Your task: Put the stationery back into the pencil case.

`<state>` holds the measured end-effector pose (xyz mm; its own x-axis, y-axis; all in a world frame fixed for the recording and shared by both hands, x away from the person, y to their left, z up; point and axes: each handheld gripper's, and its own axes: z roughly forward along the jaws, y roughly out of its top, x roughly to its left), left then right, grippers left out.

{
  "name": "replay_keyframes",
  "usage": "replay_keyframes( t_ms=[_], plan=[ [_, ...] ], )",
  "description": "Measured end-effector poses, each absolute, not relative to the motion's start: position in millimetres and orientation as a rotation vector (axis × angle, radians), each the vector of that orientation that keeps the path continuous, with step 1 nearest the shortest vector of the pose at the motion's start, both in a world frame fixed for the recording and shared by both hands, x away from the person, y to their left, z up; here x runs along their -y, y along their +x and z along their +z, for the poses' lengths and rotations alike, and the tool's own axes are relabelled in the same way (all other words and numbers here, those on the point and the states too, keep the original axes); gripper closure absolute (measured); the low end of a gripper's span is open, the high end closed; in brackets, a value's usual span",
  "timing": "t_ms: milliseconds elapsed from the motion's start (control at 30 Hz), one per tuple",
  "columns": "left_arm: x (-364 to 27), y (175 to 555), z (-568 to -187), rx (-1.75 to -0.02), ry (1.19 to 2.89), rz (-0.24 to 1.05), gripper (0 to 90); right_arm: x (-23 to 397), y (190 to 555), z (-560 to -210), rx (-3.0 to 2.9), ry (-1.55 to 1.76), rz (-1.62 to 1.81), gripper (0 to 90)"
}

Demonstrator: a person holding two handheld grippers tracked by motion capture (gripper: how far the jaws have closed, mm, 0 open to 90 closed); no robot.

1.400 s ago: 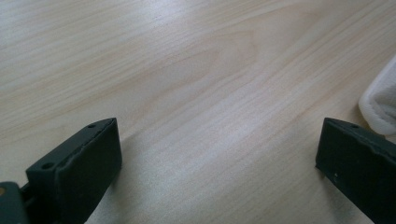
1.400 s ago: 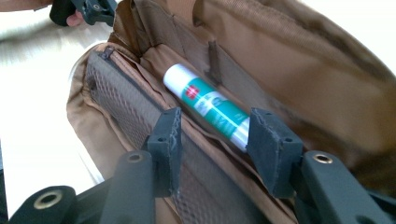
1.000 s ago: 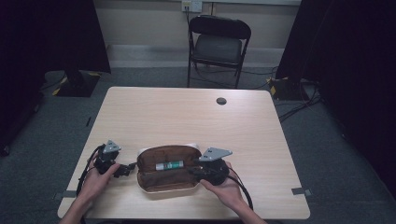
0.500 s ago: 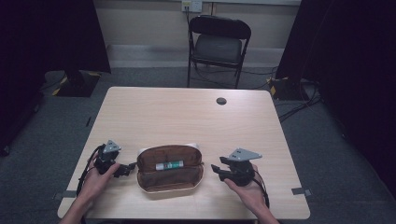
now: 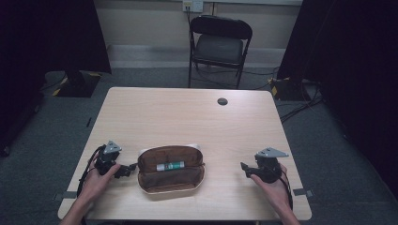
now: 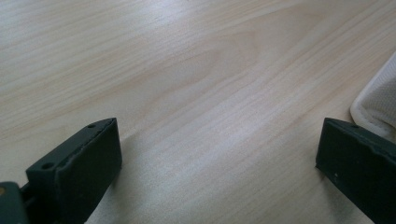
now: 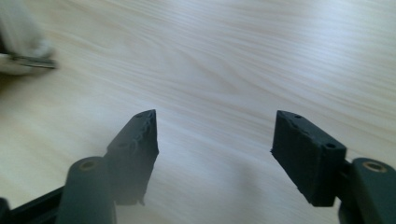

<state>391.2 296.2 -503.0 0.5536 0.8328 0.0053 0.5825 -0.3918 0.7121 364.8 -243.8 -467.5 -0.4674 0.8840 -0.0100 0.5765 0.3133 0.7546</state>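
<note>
An open brown pouch (image 5: 171, 174) with a pale rim lies near the table's front edge, and a green and white tube (image 5: 170, 166) rests inside it. My left gripper (image 5: 126, 169) sits just left of the pouch, open, jaws wide over bare wood (image 6: 217, 154); the pouch's white edge (image 6: 378, 100) shows by its right jaw. My right gripper (image 5: 245, 169) rests well to the right of the pouch, open with nothing between its fingers (image 7: 215, 154). The pouch's blurred corner (image 7: 21, 46) sits at the upper left of the right gripper view.
The light wooden table (image 5: 187, 117) has a small dark round cap (image 5: 222, 101) near its far edge. A black folding chair (image 5: 217, 44) stands behind the table. Cables lie on the grey floor at the right (image 5: 300, 101).
My right gripper has let go of the pouch's right end and pulled away to the right. The left gripper has stayed beside the pouch's left end.
</note>
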Motion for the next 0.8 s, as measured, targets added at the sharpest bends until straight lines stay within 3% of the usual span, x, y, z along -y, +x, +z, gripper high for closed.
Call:
replay_keyframes(
  t_ms=[433,800],
  plan=[
    [-296.1,391.2,-503.1,-1.133,2.117,0.481,0.0,262.0,385.2,-494.8,-2.106,1.471,0.836,10.7],
    [-294.2,391.0,-503.1,-1.157,2.103,0.488,0.0,261.3,381.6,-500.4,-2.036,1.47,0.872,9.7]
  ],
)
